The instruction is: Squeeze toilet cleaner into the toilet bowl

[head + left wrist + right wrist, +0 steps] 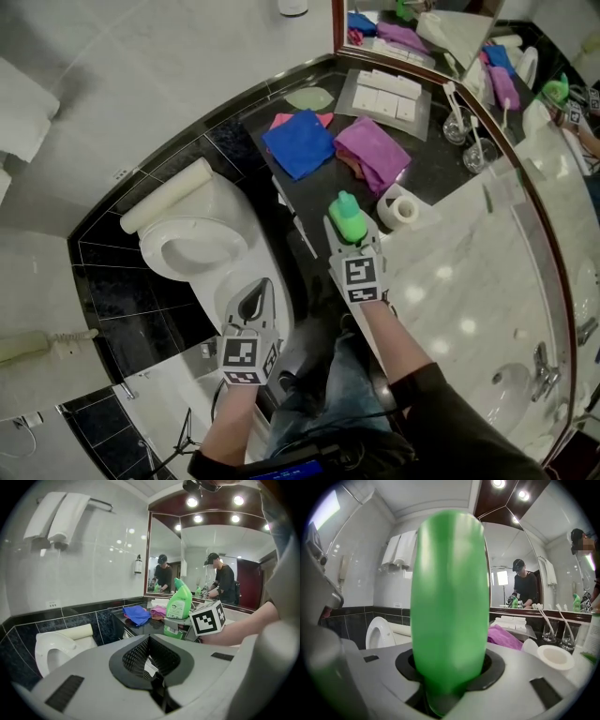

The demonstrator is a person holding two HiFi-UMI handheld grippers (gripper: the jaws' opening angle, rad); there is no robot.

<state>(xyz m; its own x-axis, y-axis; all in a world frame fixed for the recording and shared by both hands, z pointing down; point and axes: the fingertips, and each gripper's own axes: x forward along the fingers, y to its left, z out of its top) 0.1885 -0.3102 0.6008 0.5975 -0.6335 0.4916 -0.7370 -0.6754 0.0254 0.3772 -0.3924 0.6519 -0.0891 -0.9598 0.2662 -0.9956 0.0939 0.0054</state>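
Left gripper (254,302): lower centre of the head view, angled down just right of the toilet bowl (190,247); fingers (93,667) closed, empty.
Right gripper (352,232): mid-frame, forearm rising from below; fingers (525,677) clamped on the cleaner bottle (349,216).
Around: blue cloth (298,142), purple cloth (372,152), paper roll (403,208) on the dark desk (441,173), upper right.
Bottle: upright between the fingers, at the desk's edge, apart from the bowl.

Head cam overhead; others share toilet (371,633).

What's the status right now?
Right tongs shut on bottle. Left tongs shut, empty. Toilet bowl uncovered, nothing seen blocking.
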